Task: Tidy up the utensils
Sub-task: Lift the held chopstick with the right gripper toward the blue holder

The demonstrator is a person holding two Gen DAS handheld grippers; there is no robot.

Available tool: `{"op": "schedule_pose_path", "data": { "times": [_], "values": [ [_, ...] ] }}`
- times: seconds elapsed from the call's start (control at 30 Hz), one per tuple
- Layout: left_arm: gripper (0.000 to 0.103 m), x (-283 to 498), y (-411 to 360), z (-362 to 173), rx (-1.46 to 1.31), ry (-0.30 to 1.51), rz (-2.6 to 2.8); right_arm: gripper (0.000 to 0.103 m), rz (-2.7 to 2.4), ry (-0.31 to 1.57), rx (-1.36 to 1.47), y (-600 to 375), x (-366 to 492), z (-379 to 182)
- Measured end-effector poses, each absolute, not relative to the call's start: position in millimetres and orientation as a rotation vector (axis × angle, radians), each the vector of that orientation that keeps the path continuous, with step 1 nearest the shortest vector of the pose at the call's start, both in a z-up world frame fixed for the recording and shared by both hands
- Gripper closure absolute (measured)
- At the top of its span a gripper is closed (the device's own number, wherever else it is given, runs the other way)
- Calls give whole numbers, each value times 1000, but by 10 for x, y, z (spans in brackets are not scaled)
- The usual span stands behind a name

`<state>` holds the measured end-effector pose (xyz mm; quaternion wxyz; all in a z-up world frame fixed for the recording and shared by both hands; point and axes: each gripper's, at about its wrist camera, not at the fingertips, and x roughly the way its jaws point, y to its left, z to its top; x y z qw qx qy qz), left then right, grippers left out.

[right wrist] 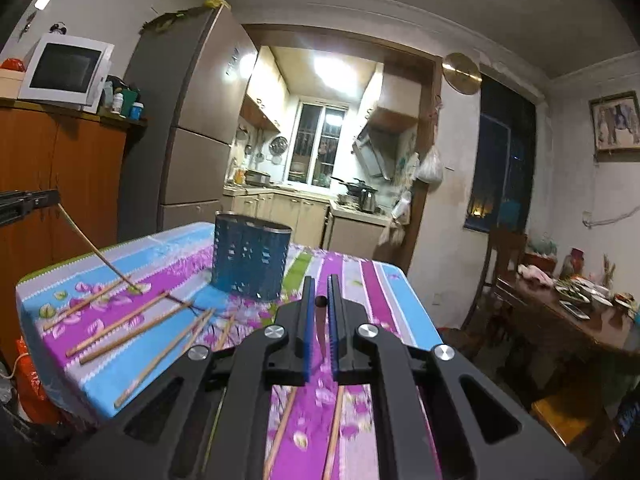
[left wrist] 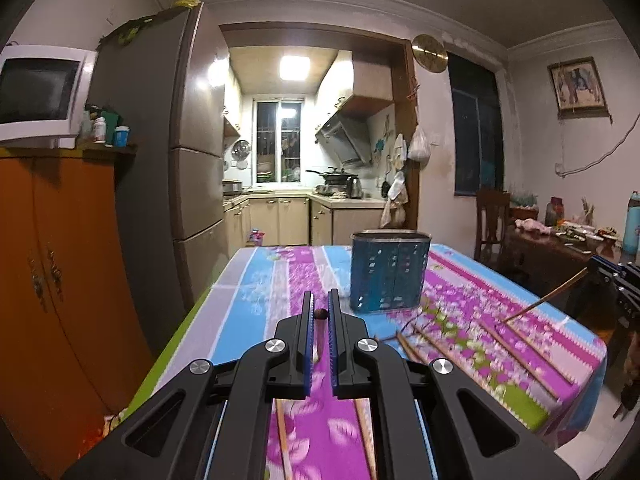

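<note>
A blue perforated utensil holder [left wrist: 388, 276] [right wrist: 250, 260] stands upright on the flowered tablecloth [left wrist: 264, 280], and what is inside it is hidden. My left gripper [left wrist: 320, 296] is shut on a brown chopstick [left wrist: 320, 332] that hangs down toward the cloth, in front of and left of the holder. My right gripper [right wrist: 319, 280] is shut on another chopstick [right wrist: 321, 320], in front of and right of the holder. Each wrist view shows the other gripper [left wrist: 612, 280] [right wrist: 28, 204] at its edge with its chopstick [left wrist: 548, 300] [right wrist: 96, 252] slanting down. Several loose chopsticks [right wrist: 120, 324] [left wrist: 520, 344] lie on the cloth.
An orange cabinet [left wrist: 60, 280] with a white microwave [left wrist: 40, 96] and a tall grey fridge [left wrist: 168, 140] stand to the left of the table. A wooden chair [left wrist: 490, 216] and a dark side table [right wrist: 560, 312] with dishes stand on the right. A kitchen lies beyond the table's far edge.
</note>
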<state>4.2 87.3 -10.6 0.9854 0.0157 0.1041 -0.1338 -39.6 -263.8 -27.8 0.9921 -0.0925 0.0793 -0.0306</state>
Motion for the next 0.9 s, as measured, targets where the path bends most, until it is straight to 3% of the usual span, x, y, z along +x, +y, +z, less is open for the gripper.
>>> {"op": "schedule_pose_path", "data": {
  "times": [0.47, 0.9],
  "values": [
    [95, 634, 906, 499, 19, 236, -331, 98, 41, 176, -133, -2925, 167, 400],
    [95, 680, 788, 731, 7, 226, -393, 98, 86, 233, -68, -3006, 303, 496]
  ]
}}
